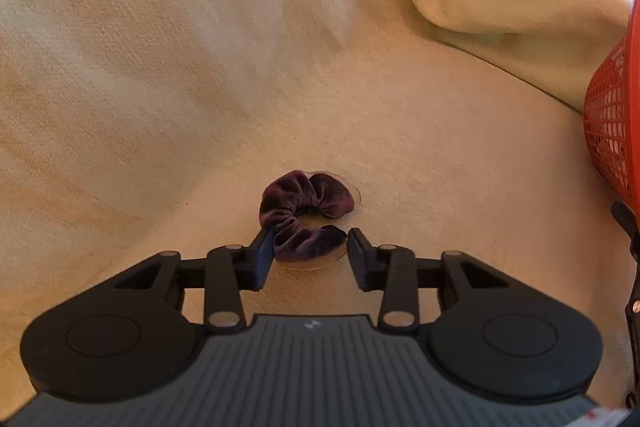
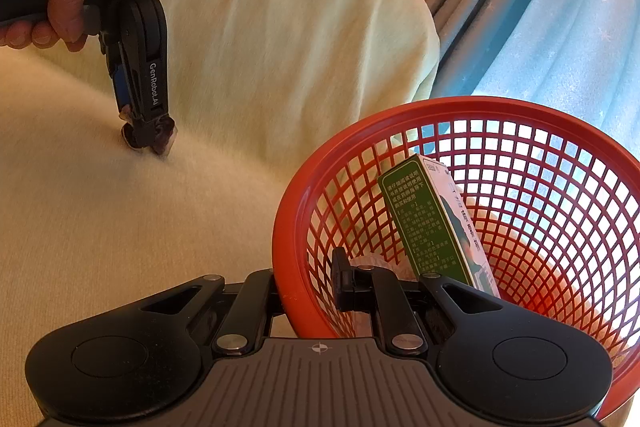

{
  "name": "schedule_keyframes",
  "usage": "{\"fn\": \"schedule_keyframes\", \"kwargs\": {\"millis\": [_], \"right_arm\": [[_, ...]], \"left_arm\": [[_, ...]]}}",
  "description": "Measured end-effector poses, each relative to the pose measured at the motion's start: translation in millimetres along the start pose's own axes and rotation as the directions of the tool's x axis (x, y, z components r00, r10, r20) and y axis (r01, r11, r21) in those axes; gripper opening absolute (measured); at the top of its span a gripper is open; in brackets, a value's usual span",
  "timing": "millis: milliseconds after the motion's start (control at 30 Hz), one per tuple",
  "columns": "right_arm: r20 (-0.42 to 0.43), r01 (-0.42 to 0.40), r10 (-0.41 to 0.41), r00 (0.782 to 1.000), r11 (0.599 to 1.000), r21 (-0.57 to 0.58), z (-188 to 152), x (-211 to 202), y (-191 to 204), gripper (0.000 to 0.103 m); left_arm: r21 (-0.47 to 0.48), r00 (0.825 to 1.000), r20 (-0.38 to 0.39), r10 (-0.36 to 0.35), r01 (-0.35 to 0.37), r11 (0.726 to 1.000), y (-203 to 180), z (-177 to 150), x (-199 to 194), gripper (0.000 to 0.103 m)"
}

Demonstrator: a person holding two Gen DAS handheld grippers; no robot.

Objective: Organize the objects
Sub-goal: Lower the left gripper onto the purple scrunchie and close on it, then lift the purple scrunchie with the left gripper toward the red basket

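Two views: left tool (image 1: 310,247) spread around purple scrunchie (image 1: 306,215), right tool (image 2: 308,287) pinching red basket (image 2: 288,227) rim, green box (image 2: 432,223) inside.

The scrunchie (image 1: 305,213) lies on the blanket (image 1: 160,87), its near part between the fingertips of the left gripper (image 1: 310,251). A basket (image 2: 400,131) stands well to its right, also on the blanket, with its near rim between the fingers of the right gripper (image 2: 308,287). A box (image 2: 434,223) leans upright inside the basket. A curtain (image 2: 560,27) hangs behind the basket.
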State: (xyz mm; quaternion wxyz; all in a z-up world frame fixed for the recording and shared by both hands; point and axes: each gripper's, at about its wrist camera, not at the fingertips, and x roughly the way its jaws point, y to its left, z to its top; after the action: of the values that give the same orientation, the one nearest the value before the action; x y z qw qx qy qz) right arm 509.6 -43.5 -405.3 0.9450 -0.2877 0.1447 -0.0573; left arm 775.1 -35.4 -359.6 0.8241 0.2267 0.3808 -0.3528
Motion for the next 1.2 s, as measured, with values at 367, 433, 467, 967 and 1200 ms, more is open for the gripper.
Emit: {"fn": "schedule_keyframes", "kwargs": {"millis": [367, 433, 467, 967, 1200], "right_arm": [[0.0, 0.0, 0.0, 1.0, 1.0, -0.001, -1, 1, 0, 0.008], [-0.001, 0.0, 0.0, 1.0, 1.0, 0.0, -1, 1, 0, 0.008], [0.0, 0.0, 0.0, 1.0, 1.0, -0.001, -1, 1, 0, 0.008], [0.0, 0.0, 0.0, 1.0, 1.0, -0.001, -3, 0, -2, 0.008], [-0.001, 0.0, 0.0, 1.0, 1.0, -0.003, -3, 0, -1, 0.008]], "left_arm": [[0.117, 0.999, 0.024, 0.032, -0.035, 0.992, -10, -12, -11, 0.016], [0.131, 0.999, 0.027, 0.041, -0.045, 0.99, -10, -13, -14, 0.016], [0.139, 0.999, 0.027, 0.044, -0.047, 0.989, -11, -14, -14, 0.018], [0.178, 0.995, 0.046, 0.093, -0.1, 0.979, -10, -28, -18, 0.039], [0.168, 0.995, 0.037, 0.089, -0.094, 0.981, -4, -30, -18, 0.041]]}}
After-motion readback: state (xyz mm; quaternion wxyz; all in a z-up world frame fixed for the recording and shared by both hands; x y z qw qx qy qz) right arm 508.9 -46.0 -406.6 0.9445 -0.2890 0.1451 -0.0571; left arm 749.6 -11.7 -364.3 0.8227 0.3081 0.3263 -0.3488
